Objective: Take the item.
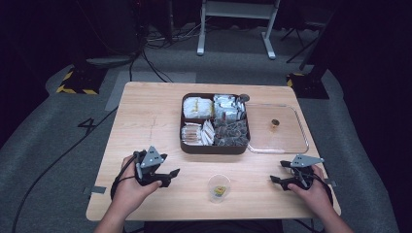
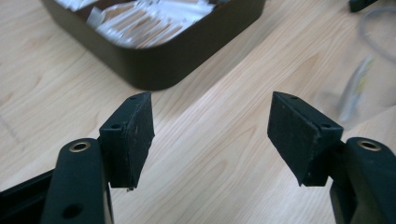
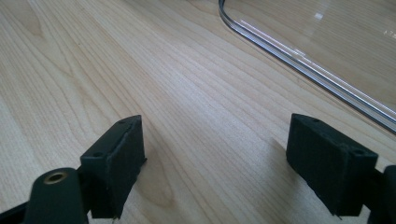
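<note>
Counter (image 1: 145, 121): pale wood, with both hands resting on its near half.

Left claw (image 1: 170, 175): held low over the near left part of the counter, pointing toward the middle. In the left gripper view its jaws stand wide apart with bare wood between them — it holds nothing.

Right claw (image 1: 275, 180): held near the right front edge, pointing left toward the middle. In the right gripper view its jaws are spread wide over bare wood, empty.

Box (image 1: 214, 145): dark brown, four compartments, at the middle of the counter — beyond both claws. White packets fill the far compartments, paper sachets the near left one, dark wrapped pieces the near right one. Its near corner lies just ahead and to the left of the left claw (image 2: 210, 135) in the left gripper view.

Clear lid (image 1: 286, 143): lies flat just right of the box, touching its side, with a small brown knob on it. Its curved rim passes ahead and to the right of the right claw (image 3: 215, 158), apart from the jaws.

Cup (image 1: 219, 187): small, clear plastic, something yellow inside. It stands upright near the front edge, between the two claws, touching neither; nearer the left one.
</note>
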### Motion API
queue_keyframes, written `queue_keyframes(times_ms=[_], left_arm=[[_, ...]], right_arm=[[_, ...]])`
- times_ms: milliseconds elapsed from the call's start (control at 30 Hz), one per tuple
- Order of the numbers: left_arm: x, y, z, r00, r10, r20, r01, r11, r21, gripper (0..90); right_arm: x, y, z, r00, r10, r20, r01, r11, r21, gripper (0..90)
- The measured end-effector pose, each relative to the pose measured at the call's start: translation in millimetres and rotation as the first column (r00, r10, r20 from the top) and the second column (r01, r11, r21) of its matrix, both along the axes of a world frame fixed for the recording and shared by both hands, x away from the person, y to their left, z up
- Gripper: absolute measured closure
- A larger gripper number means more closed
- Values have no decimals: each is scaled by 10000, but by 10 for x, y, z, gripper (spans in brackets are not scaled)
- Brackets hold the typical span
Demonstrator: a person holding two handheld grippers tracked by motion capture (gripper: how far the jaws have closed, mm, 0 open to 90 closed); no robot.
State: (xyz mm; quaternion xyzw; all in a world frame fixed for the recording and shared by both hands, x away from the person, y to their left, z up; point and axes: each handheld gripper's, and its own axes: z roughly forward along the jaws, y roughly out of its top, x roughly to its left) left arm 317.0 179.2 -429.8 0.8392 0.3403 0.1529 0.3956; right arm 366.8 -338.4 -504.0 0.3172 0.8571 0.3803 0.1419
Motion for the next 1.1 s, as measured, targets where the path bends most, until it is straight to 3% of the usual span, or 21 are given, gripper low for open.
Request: queue_keyframes(times_ms=[100,367,633,833,867,933,1100], left_arm=[[14,89,-83,9993,360,-39,-358,9986,397,311],[72,277,-279,9924,1090,-579,-1043,9915,780,299],[104,378,-456,9828,1434,-1164,-1308,9854,1092,281],[107,453,-576,9765,1711,-1312,-1519,9778,1446,273],[119,466,-593,9782,1693,-1206,-1492,9759,1594,269],[129,475,-650,9739,1765,-1427,-1561,9773,1435,245],[151,505,-685,9752,1837,-1233,-1681,9776,1271,194]], right_arm=[[0,0,0,10000,1,1,-1,10000,2,196],[0,0,0,10000,0,-1,0,10000,3,196],[0,0,0,10000,2,0,-2,10000,5,196],[0,0,0,10000,0,-2,0,10000,4,196],[0,0,0,10000,0,-1,0,10000,3,196],[0,0,0,10000,-1,-3,1,10000,2,196],[0,0,0,10000,-1,-1,1,10000,2,196]])
